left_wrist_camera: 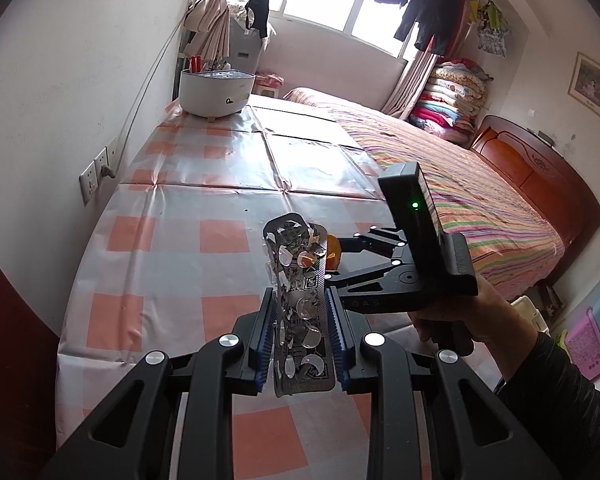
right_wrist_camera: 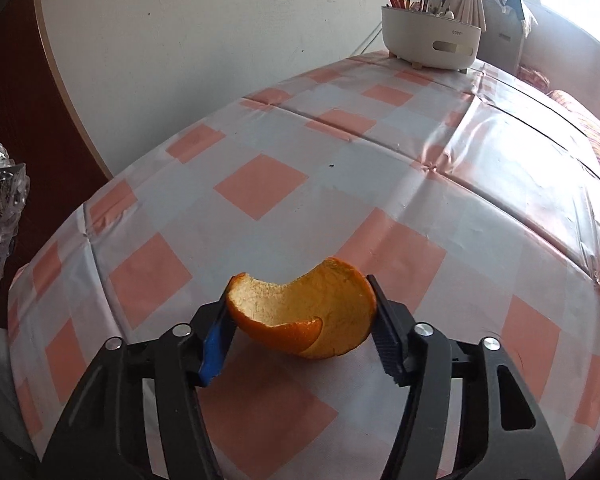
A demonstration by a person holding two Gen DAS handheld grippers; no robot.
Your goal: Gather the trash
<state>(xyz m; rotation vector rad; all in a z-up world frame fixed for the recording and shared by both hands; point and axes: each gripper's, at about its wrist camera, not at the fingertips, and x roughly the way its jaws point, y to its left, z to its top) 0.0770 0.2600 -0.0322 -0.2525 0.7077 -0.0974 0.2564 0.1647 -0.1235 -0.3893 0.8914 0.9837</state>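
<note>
left gripper [left_wrist_camera: 300, 336] clamped on empty pill pack [left_wrist_camera: 298, 304]: light, stiff, crinkly, hold edges | right gripper [right_wrist_camera: 300, 320] pinching orange peel [right_wrist_camera: 303, 312]: soft, tears easily, grip rim gently

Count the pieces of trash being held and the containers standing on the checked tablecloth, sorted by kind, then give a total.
Empty silver foil blister pack, in the left hand-held gripper: 1
Curved orange peel, in the right hand-held gripper: 1
White round plastic holder with utensils on the tablecloth: 1
Total: 3
</note>
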